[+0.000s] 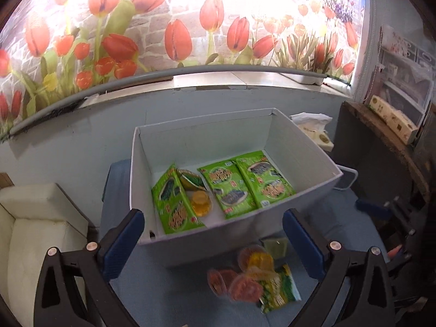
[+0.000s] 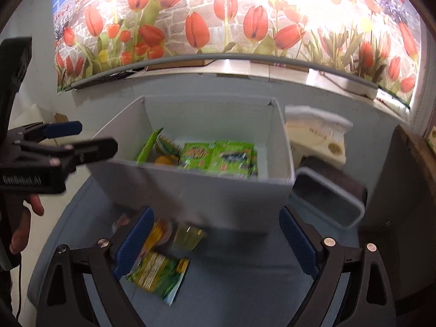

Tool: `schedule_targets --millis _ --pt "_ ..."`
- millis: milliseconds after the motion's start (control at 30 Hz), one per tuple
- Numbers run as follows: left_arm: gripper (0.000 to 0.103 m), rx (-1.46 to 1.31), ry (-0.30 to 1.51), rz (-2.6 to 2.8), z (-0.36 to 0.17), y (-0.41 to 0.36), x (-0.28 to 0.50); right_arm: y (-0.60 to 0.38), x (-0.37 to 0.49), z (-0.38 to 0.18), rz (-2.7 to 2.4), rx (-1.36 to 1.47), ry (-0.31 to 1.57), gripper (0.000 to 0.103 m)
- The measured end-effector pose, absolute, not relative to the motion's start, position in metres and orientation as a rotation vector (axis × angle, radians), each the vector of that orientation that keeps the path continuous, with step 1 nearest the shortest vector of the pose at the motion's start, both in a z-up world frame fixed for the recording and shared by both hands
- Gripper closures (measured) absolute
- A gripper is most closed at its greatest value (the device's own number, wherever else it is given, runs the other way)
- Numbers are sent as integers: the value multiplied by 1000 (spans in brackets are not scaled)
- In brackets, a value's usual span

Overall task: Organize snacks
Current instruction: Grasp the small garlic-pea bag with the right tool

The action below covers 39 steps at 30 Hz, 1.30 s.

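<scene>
**Both grippers wide open above a part-filled snack box**

The tulip mural (image 1: 169, 27) fills the wall far ahead of both grippers, above a pale ledge. Below it, a blue table (image 2: 231, 280) carries everything else.

The white box (image 1: 299, 152) sits straight ahead of the left gripper (image 1: 212, 234), its near wall between the two blue finger pads. Inside lie green seaweed packets (image 1: 245, 185): two flat toward the right, one propped on the left, a fourth tilted behind it. A yellow jelly cup (image 1: 201, 203) rests on the box floor between them.

The left gripper has its jaws spread wide, holding nothing. In the right wrist view it appears at the left, level with the box's near-left corner.

The right gripper (image 2: 215, 242) is also spread wide and empty, its fingers framing the loose snacks on the table in front of the box. Just inside its left finger lies a green packet (image 2: 158, 275), with a yellowish jelly cup (image 2: 189, 235) ahead of it, close to the box wall; both are blurred.

From the left gripper, a cluster of red and yellow jelly cups (image 1: 239, 275) lies below and between its fingers, beside that packet.

Right of the box stand a tissue pack (image 2: 316, 139) and a grey-rimmed tray (image 2: 329, 204).
</scene>
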<state>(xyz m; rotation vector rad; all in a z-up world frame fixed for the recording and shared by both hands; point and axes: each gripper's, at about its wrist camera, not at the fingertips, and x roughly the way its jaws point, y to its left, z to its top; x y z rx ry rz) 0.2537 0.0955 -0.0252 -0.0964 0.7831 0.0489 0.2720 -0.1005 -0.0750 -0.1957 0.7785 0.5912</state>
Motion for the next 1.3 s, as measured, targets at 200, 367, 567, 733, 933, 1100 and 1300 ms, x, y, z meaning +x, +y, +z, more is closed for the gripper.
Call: schedule_targets --millis 200,367,567,733,933,1100,1300 --pt "0 -128 758 36 -25 86 193 -100 237 -115 632 -173 859 7" --pt "0 -204 755 31 -36 88 142 -86 224 -144 667 -167 908 7" --pt "0 -231 779 62 -54 94 100 -68 224 -160 649 -179 933 7" --pt "0 -239 786 71 -62 98 83 -52 231 -168 647 -165 966 7" --pt "0 -241 797 75 -67 101 80 -36 232 -174 587 -208 937 25" --pt "0 -249 795 67 -70 101 87 -38 232 -170 596 -192 937 39" --pt "0 -225 815 61 -79 91 112 -61 214 -160 603 -184 922 46"
